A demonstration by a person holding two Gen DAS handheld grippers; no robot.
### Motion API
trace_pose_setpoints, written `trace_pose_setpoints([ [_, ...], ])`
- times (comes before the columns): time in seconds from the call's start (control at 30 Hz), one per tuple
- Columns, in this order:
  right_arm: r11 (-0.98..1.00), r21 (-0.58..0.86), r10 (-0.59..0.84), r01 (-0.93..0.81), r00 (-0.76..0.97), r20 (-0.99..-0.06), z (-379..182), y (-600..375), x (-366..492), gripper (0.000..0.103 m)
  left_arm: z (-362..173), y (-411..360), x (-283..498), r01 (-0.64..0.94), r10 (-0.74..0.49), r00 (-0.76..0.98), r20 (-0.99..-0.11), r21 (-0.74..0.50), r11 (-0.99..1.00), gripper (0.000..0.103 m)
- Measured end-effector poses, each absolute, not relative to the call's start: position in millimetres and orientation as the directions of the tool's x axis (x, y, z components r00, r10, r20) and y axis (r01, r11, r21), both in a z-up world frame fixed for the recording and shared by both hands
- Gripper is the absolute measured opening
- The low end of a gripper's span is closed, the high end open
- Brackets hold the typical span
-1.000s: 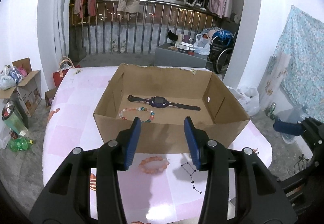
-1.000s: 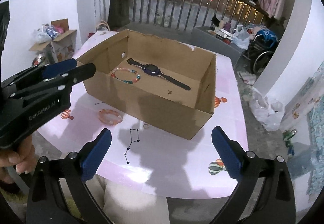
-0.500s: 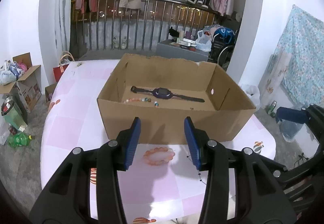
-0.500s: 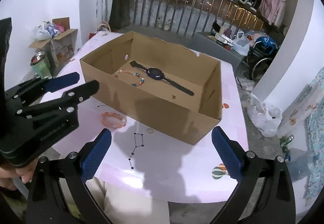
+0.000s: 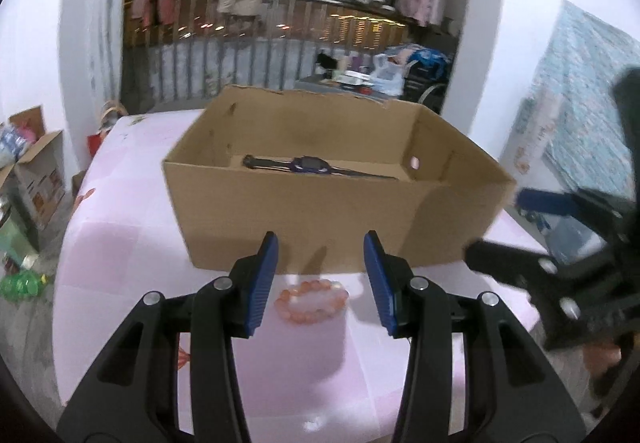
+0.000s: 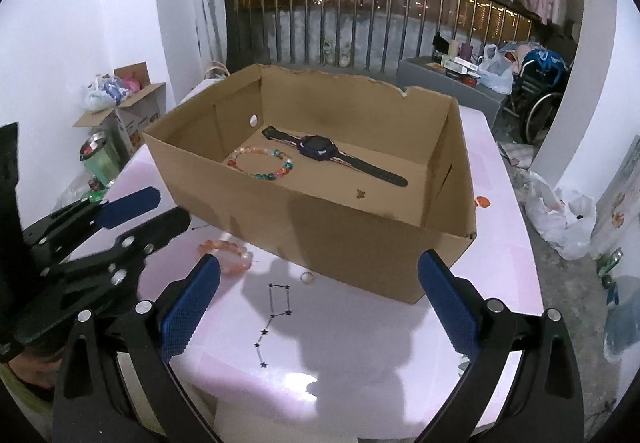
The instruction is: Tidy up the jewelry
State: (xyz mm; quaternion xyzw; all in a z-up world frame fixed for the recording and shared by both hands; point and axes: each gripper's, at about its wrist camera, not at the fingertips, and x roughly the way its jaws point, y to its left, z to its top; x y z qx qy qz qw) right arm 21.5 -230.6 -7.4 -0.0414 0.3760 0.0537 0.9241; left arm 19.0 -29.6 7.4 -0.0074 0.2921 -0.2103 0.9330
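Observation:
A pink bead bracelet (image 5: pixel 311 301) lies on the pink table in front of a cardboard box (image 5: pixel 320 219). My left gripper (image 5: pixel 320 275) is open and empty, low over the table, with the bracelet between its fingers. The bracelet (image 6: pixel 226 257) and the box (image 6: pixel 340 227) also show in the right wrist view. Inside the box lie a dark watch (image 6: pixel 332 155) and a multicoloured bead bracelet (image 6: pixel 260 163). My right gripper (image 6: pixel 320 303) is wide open and empty, above the table's front. A small ring (image 6: pixel 306 277) lies by the box's front wall.
The pink table (image 6: pixel 360 343) has a constellation print (image 6: pixel 276 307). The left gripper's body (image 6: pixel 80 255) shows at left. Open boxes and bottles (image 6: pixel 116 111) stand on the floor at left, bags (image 6: pixel 560 215) at right. A railing with hanging clothes is behind.
My left gripper has dropped lower and moved forward, so the pink bracelet now lies between its fingers. The right gripper has closed in on the box a little and stays wide open.

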Motion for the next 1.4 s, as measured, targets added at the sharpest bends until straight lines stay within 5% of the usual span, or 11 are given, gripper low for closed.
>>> trace_pose_setpoints([
  [0.33, 0.983, 0.009, 0.134, -0.185, 0.677, -0.724, -43, -245, 28, 0.095, -30, -54, 4, 0.55, -0.469, 0.658, -0.59, -0.049, 0.834, 0.042],
  [0.8, 0.952, 0.196, 0.299, -0.233, 0.59, -0.75, -79, -257, 49, 0.047, -62, -84, 41, 0.544, -0.322, 0.622, -0.714, 0.098, 0.833, 0.024],
  [1.0, 0.947, 0.229, 0.319, -0.225, 0.59, -0.742, -81, -254, 53, 0.037, -60, -85, 40, 0.545, -0.327, 0.622, -0.712, 0.094, 0.833, 0.009],
  [1.4, 0.968, 0.191, 0.251, -0.164, 0.582, -0.774, -91, -238, 66, 0.026, -60, -76, 43, 0.523, -0.343, 0.622, -0.704, 0.047, 0.851, 0.008],
])
